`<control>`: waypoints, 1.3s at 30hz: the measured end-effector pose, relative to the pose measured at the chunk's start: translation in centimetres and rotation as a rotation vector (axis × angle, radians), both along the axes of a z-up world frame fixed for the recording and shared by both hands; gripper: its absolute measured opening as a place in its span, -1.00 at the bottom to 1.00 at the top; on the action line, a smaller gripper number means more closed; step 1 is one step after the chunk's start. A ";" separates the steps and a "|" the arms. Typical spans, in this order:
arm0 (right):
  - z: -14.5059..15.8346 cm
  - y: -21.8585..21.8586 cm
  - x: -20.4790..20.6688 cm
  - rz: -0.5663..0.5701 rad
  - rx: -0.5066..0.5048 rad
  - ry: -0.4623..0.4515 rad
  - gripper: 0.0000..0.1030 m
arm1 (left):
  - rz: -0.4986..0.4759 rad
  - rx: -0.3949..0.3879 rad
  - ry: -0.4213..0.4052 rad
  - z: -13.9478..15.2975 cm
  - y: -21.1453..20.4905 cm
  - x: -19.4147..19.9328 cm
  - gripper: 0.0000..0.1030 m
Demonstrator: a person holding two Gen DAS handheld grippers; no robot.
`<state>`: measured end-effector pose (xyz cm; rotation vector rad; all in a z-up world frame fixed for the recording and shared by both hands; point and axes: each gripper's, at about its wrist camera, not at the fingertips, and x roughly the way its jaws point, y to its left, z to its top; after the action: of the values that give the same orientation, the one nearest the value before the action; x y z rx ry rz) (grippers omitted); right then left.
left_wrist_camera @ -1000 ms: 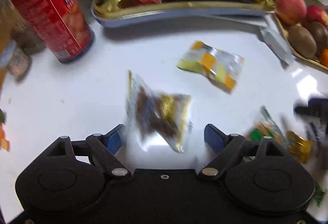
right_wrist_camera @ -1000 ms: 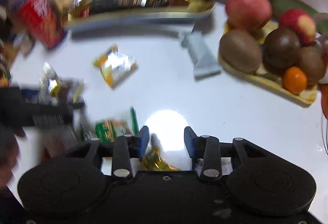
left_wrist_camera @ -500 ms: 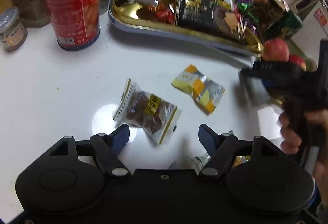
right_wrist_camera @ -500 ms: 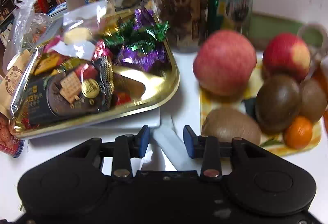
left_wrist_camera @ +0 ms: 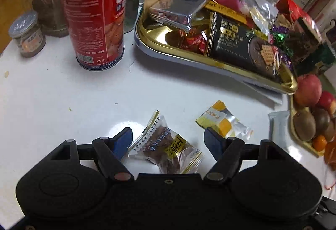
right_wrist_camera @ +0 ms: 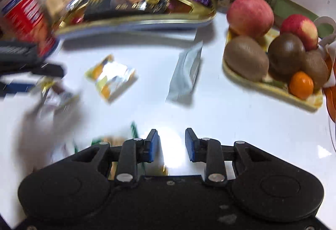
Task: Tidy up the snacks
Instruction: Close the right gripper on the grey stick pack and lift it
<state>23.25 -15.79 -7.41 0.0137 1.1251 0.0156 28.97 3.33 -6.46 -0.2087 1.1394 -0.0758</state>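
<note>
Left wrist: the left gripper (left_wrist_camera: pixel 168 141) stands wide, unclenched, straddling a clear brown-snack packet (left_wrist_camera: pixel 168 146) on the table (left_wrist_camera: pixel 52 99) — pads apart from it.

Right wrist: the right gripper (right_wrist_camera: pixel 171 146) is closing on nothing — a grey sachet (right_wrist_camera: pixel 185 76) lies ahead, near the tray (right_wrist_camera: pixel 134 24).

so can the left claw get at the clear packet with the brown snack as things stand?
Probably yes. The left claw is wide open with the clear snack packet lying flat on the white table between its fingers, pads not yet pressing. The yellow packet sits close to one finger and might get nudged.
</note>
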 end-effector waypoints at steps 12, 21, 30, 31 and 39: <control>3.1 -4.8 -4.1 -0.314 0.110 -0.007 -0.14 | -0.219 0.136 0.135 -0.3 -3.3 -6.1 0.16; 5.3 -5.9 -7.6 -0.378 0.185 0.030 -0.11 | -0.034 -0.063 0.051 6.5 1.6 -9.1 0.17; 6.2 -4.0 -4.1 -0.331 0.109 -0.072 -0.11 | 0.034 0.008 0.038 7.3 2.3 -8.6 0.17; 6.0 -3.8 -3.4 -0.321 0.101 -0.074 -0.11 | 0.041 -0.010 0.042 7.4 2.4 -8.7 0.17; 4.0 -0.6 3.5 -0.228 -0.061 -0.095 -0.11 | -0.009 -0.077 0.030 8.6 2.0 -9.4 0.18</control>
<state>26.76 -16.40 -3.46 0.0857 1.0234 -0.2191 19.56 5.32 2.12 -0.2737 1.1688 -0.1247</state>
